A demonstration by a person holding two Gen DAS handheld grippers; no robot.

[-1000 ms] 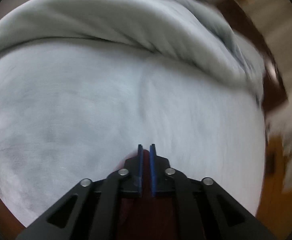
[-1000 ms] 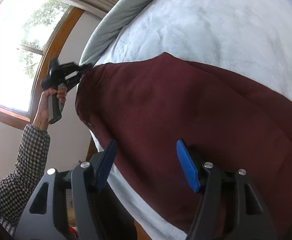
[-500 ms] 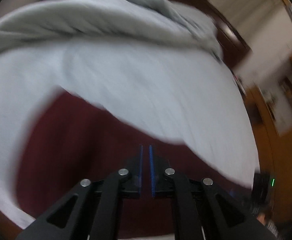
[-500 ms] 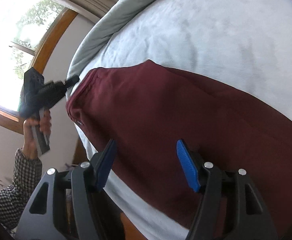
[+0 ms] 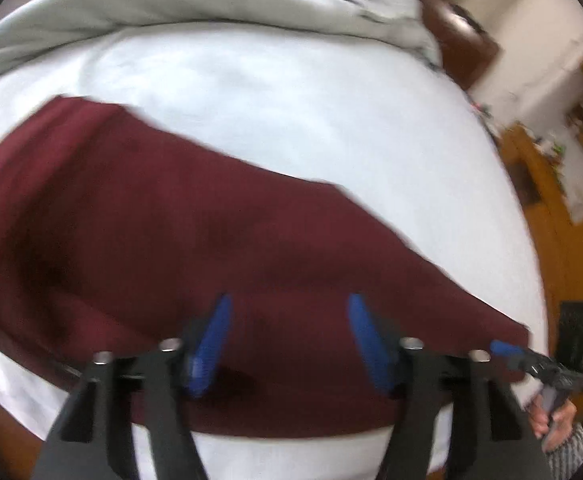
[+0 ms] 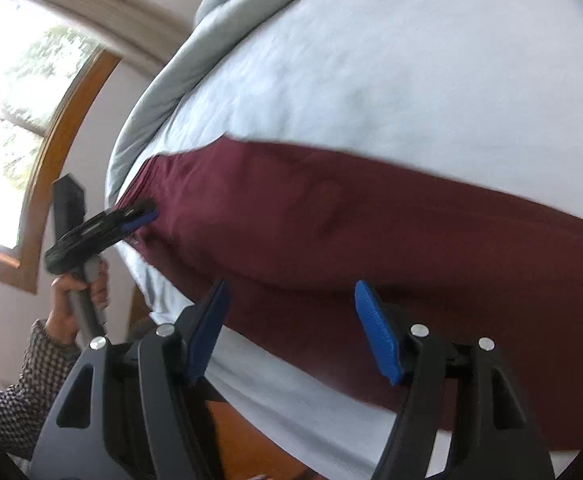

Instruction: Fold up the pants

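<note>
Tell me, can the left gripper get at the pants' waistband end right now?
Probably yes. The left gripper, its jaws opening and nothing between them, hangs over the maroon pants lying flat on the bed; nothing blocks that end.

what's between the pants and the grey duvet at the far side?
Only bare white sheet between the maroon pants and grey duvet; clearest in the left wrist view.

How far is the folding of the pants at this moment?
Done: the maroon pants lie as one long flat strip on the white bedsheet, so a lengthwise fold looks finished. In hand: nothing; the left gripper is opening, the right gripper too, no cloth between the pads. Left: probably folding the strip across its length.
</note>
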